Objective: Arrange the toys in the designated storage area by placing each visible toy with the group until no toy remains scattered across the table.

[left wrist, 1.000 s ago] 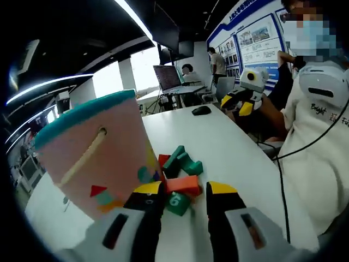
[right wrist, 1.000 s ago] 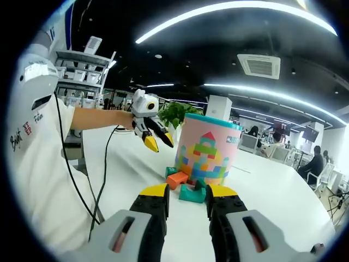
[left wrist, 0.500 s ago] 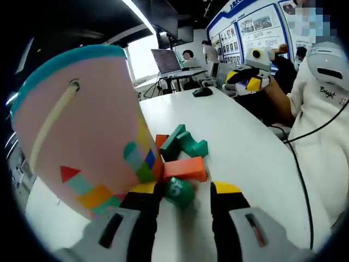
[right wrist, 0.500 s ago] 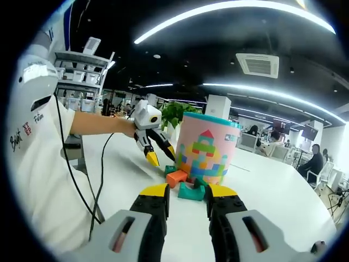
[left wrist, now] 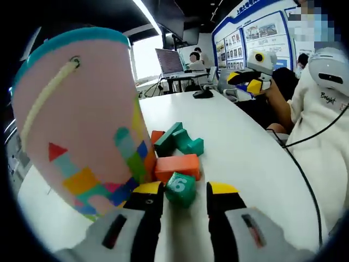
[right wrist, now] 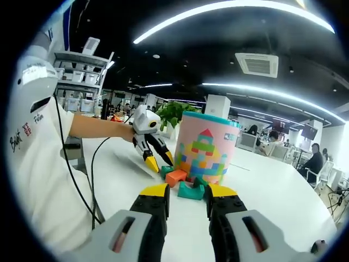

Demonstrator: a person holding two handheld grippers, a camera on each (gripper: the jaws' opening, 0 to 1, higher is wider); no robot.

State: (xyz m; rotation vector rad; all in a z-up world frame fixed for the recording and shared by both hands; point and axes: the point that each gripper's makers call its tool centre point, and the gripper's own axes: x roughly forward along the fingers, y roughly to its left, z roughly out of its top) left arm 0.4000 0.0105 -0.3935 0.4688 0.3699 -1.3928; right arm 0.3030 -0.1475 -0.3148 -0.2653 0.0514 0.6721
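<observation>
A pink toy bucket [left wrist: 82, 131] with a teal rim stands upright on the white table [left wrist: 240, 147]. At its foot lie an orange block [left wrist: 175, 166], two teal-green blocks [left wrist: 177, 141] and a red block [left wrist: 157, 136]. A green block marked 6 [left wrist: 180, 188] rests on the table between the tips of my left gripper [left wrist: 184, 191], which is open. In the right gripper view the left gripper [right wrist: 160, 162] points down at the blocks beside the bucket [right wrist: 207, 147]. My right gripper [right wrist: 188, 192] is open and empty, held back from a teal block [right wrist: 191, 190].
A person in white stands at the table's edge, a black cable [left wrist: 305, 147] hanging from the clothes. A computer mouse [left wrist: 203, 94] lies further along the table. A laptop [left wrist: 169, 63] sits on a far desk. A potted plant [right wrist: 174, 114] stands behind the bucket.
My left gripper has come down from mid-air to the table by the bucket, and the green 6 block now sits between its tips. My right gripper has stayed put.
</observation>
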